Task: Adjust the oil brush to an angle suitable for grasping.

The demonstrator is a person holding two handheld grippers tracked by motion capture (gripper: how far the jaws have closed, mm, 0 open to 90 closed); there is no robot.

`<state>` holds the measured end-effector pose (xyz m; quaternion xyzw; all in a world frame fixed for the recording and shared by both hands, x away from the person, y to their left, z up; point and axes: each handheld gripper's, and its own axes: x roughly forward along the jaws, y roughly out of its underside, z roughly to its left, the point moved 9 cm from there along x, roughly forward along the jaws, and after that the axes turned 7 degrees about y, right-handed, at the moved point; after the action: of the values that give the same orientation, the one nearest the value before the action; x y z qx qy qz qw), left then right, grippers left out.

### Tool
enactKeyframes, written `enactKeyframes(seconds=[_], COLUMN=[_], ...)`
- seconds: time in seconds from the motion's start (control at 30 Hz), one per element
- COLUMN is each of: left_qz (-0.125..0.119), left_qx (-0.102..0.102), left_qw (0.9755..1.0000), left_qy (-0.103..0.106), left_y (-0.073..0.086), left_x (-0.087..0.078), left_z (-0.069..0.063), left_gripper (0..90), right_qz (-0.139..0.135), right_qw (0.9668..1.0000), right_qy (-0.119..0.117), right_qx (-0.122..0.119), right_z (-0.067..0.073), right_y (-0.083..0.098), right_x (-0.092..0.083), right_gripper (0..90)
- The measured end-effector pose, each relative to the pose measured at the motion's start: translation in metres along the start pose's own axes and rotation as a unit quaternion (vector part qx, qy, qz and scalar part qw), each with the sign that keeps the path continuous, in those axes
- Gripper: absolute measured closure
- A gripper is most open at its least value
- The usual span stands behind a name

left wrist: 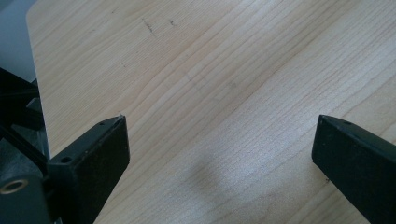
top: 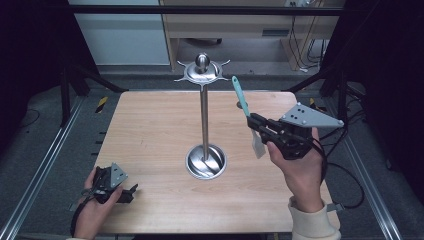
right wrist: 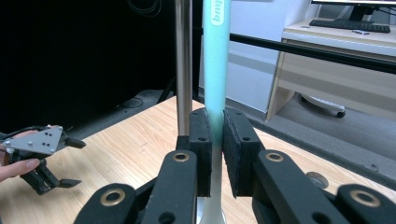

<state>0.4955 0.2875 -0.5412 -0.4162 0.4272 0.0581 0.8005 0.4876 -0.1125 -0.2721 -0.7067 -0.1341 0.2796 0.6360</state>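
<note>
So I'm working over a light wooden table point(top: 150, 130) on a metal frame, with dark curtains at both sides and a desk with cables at the back of the room. Count from my end: one table, one stand, one spatula, two grippers.

Far left, the left gripper point(top: 131, 190) sits low near the table's front corner with its jaws spread wide, nothing but bare wood between them. In the middle is the steel stand point(top: 204, 120), a round base, a tall pole and a hooked crown on top. Right of that, the right gripper point(top: 251, 119) is clamped on the spatula point(top: 240, 95), teal handle angled up toward the crown, pale blade hanging down under the jaws, clear of the table. In the right gripper view the pole stands just beside the handle, to its left.
</note>
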Motion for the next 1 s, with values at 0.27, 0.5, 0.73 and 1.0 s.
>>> enactKeyframes(seconds=[0.27,0.5,0.73,1.0], left_qz=[0.000,0.000,0.000,0.001], left_qx=[0.001,0.001,0.001,0.001], left_qw=[1.0000,1.0000,1.0000,1.0000], left_qy=[0.000,0.000,0.001,0.001], left_y=[-0.0001,0.0000,0.0000,0.0001], left_x=[0.0004,0.0004,0.0007,0.0009], left_z=[-0.0003,-0.0004,-0.0007,-0.0009], left_gripper=[3.7,3.7,3.7,3.7], right_qz=[-0.007,-0.005,0.000,0.004], right_qw=[0.9999,0.9999,0.9999,0.9999], right_qy=[-0.009,-0.013,-0.014,-0.015], right_qx=[0.004,0.004,0.004,0.007], right_z=[0.0015,0.0036,0.0038,0.0042], right_y=[-0.0020,-0.0013,-0.0003,0.0011], right_x=[0.0001,0.0023,0.0050,0.0089], right_gripper=[82.3,82.3,82.3,82.3])
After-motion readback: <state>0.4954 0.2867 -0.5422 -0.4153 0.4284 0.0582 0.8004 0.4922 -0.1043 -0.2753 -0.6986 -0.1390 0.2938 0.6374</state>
